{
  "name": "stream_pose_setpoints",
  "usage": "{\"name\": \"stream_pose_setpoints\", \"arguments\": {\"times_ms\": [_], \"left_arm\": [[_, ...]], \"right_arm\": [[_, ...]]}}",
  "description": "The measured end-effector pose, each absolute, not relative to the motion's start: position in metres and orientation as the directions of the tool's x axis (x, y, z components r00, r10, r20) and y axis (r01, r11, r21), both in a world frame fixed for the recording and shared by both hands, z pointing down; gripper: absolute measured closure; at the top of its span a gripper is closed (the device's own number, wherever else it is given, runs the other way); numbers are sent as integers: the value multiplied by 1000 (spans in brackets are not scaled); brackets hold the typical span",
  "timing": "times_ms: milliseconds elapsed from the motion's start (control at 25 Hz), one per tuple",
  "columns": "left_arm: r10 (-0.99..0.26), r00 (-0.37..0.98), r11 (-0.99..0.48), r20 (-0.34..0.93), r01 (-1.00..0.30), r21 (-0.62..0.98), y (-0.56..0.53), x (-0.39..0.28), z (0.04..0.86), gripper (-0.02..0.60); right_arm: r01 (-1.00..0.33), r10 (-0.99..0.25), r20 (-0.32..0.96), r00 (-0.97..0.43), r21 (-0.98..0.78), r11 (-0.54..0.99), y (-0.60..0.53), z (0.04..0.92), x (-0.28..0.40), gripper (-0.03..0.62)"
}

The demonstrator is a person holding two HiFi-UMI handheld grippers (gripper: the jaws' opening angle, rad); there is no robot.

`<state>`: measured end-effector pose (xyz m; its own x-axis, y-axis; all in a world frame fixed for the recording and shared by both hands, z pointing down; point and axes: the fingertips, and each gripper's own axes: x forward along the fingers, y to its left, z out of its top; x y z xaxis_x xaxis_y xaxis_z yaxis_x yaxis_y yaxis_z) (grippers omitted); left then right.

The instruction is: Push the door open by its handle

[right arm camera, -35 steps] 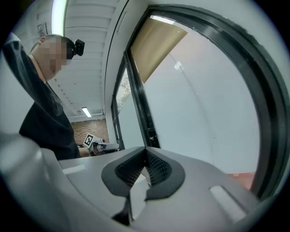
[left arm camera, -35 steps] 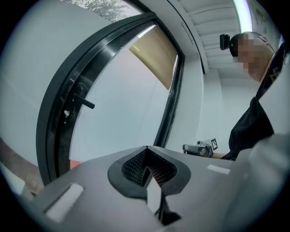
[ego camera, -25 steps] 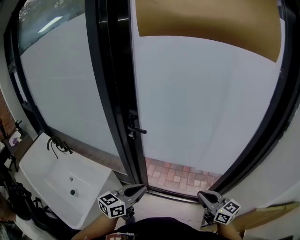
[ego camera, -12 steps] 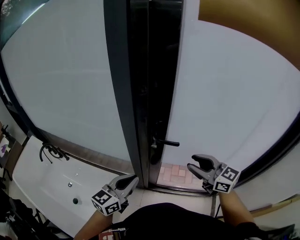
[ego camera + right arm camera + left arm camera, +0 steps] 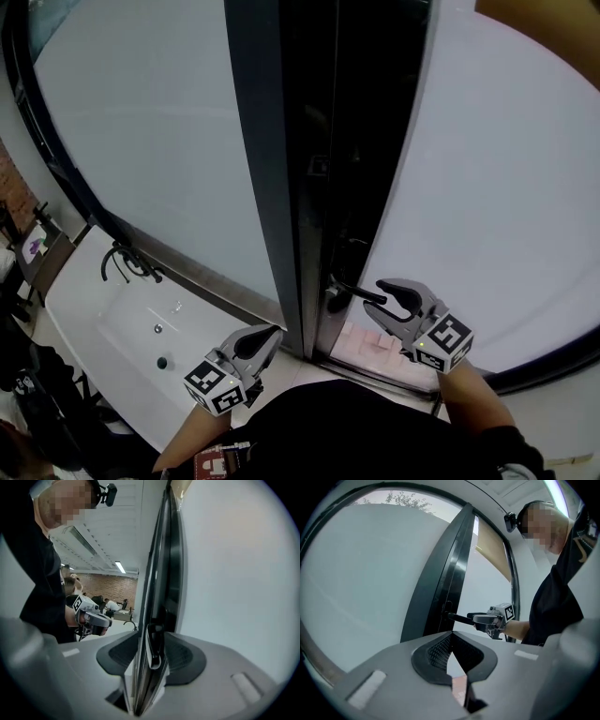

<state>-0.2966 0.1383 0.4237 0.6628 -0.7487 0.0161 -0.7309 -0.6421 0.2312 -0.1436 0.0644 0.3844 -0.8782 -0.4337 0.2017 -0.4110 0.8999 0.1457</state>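
Now the right gripper [image 5: 377,302] is at the black lever handle [image 5: 352,293] of the frosted-glass, black-framed door [image 5: 487,187].
Head view: its jaws, just opened, straddle the handle's tip, while the left gripper [image 5: 270,335] hangs nearer, left of the door. Left gripper view: jaws together, empty. Right gripper view: the handle stands between parted pads.

L gripper [image 5: 274,332] + R gripper [image 5: 373,298] = 2; 1 door [image 5: 497,187]; 1 handle [image 5: 352,293]; 1 sink [image 5: 112,323].

- This looks like a shared office or studio: a red brick back wall [image 5: 105,581], long ceiling strip lights [image 5: 120,567], and people seated at desks [image 5: 111,604].
- A frosted glass wall panel [image 5: 159,150] stands beside a black-framed frosted glass door [image 5: 506,187].
- There is a white rectangular washbasin [image 5: 94,314] with a black tap [image 5: 127,265].
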Motion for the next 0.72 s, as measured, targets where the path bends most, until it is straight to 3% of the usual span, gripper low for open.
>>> {"name": "stream_pose_setpoints", "arguments": {"times_ms": [200,440,520,720], "left_arm": [[-788,615,-598,15,-771,217,135,-297,420,584],[-795,607,-594,3,-778,204,128,-306,412,584],[-791,612,-599,7,-776,200,126,-311,411,584],[-776,631,-619,1,-761,193,124,-321,413,584]], "right_arm": [[-341,-376,245,-894,175,924,60,373,-154,557],[-197,-261,503,-824,179,964,57,393,-174,554],[-162,-237,585,-776,179,970,54,404,-180,470],[-106,-194,739,-645,166,980,57,433,-194,470]]}}
